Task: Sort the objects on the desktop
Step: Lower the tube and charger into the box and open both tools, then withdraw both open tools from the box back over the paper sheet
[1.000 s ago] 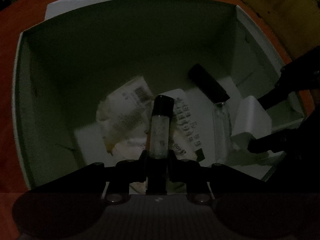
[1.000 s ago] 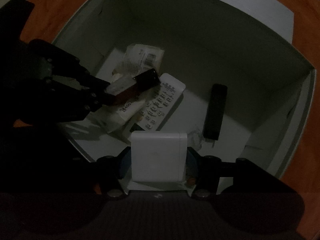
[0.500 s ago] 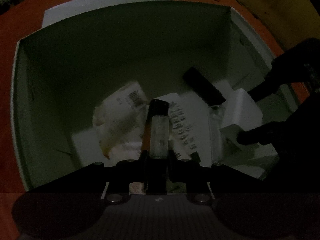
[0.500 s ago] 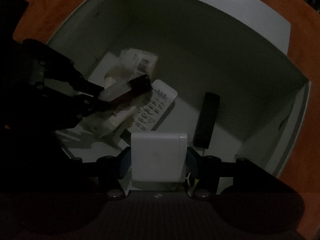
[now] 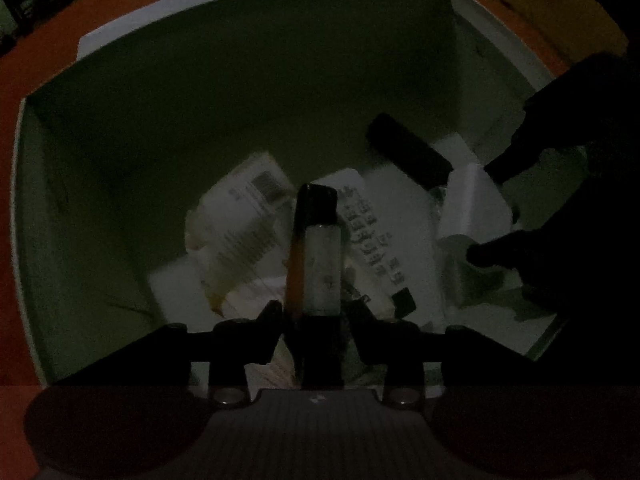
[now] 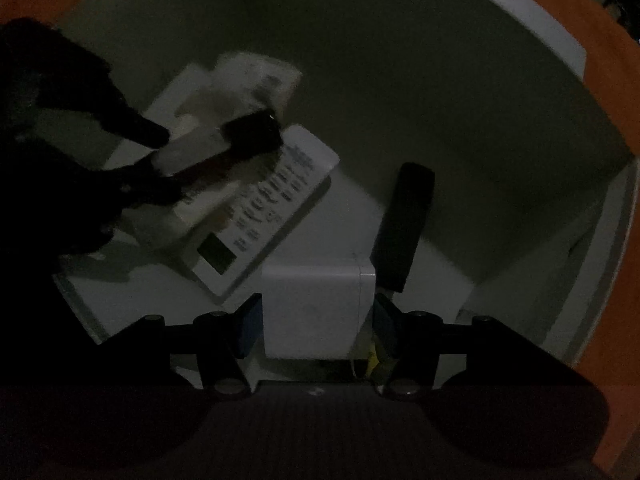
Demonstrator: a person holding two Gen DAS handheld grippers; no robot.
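Observation:
Both grippers reach into a white cardboard box (image 5: 120,128). My left gripper (image 5: 316,312) is shut on a clear tube with a black cap (image 5: 320,256), held above the box floor; the tube also shows in the right wrist view (image 6: 224,148). My right gripper (image 6: 316,320) is shut on a white square charger block (image 6: 316,308), low over the box floor; the block also shows in the left wrist view (image 5: 476,204). A white remote (image 6: 272,208), a black bar (image 6: 404,228) and a barcoded white packet (image 5: 244,212) lie on the box floor.
The box (image 6: 440,80) stands on an orange tabletop (image 5: 24,68). Its tall walls enclose both grippers. A wooden surface (image 5: 540,4) lies beyond the box at far right. The scene is very dim.
Both grippers have sunk deeper into the box with their objects still held. The right gripper and block have come closer to the remote and the black bar.

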